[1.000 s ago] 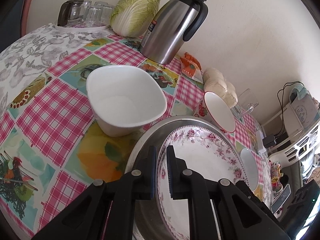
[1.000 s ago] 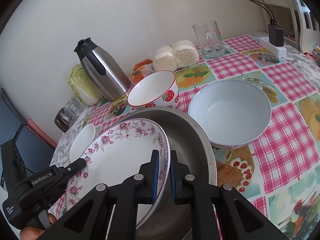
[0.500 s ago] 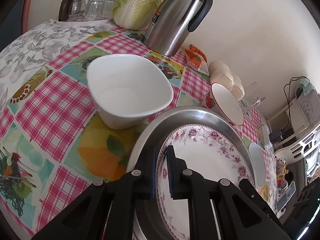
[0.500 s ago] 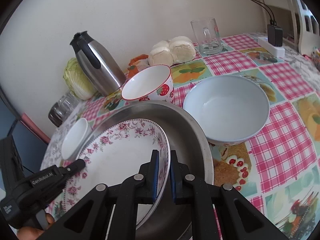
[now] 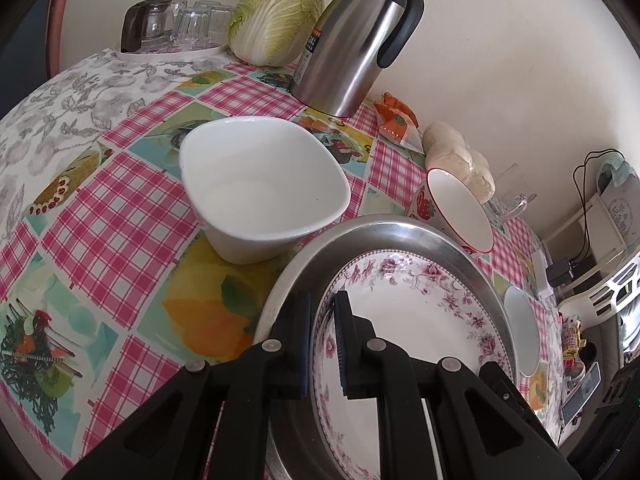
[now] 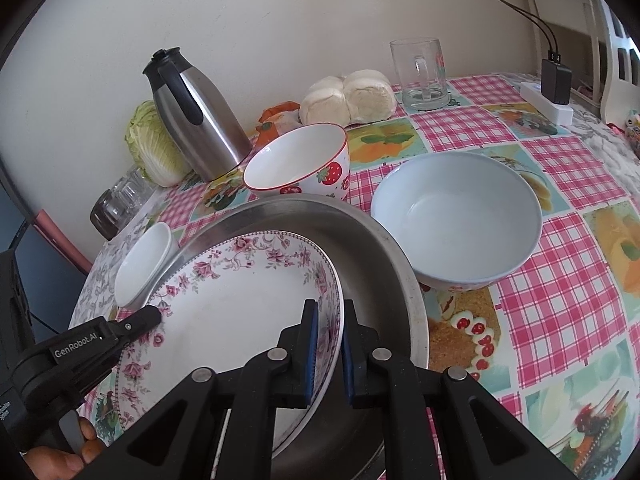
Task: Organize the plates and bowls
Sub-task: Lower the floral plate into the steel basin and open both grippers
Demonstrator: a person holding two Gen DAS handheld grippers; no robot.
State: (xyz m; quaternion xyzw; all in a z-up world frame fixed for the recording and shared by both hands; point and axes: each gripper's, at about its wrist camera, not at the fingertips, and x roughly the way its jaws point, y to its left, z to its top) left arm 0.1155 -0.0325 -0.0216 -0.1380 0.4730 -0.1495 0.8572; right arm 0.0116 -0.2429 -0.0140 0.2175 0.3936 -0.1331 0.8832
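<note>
Both grippers clamp the floral plate [image 6: 224,304] inside the steel basin [image 6: 372,248]: left gripper [image 5: 322,344] on one rim, right gripper [image 6: 330,350], its jaws opening slightly, on the opposite. Only the right view shows the pale blue bowl [image 6: 456,224] fully; the left shows the white bowl [image 5: 260,188].

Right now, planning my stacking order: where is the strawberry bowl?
In the right wrist view, the strawberry bowl stands behind the steel tray, between the thermos and pale blue bowl.
</note>
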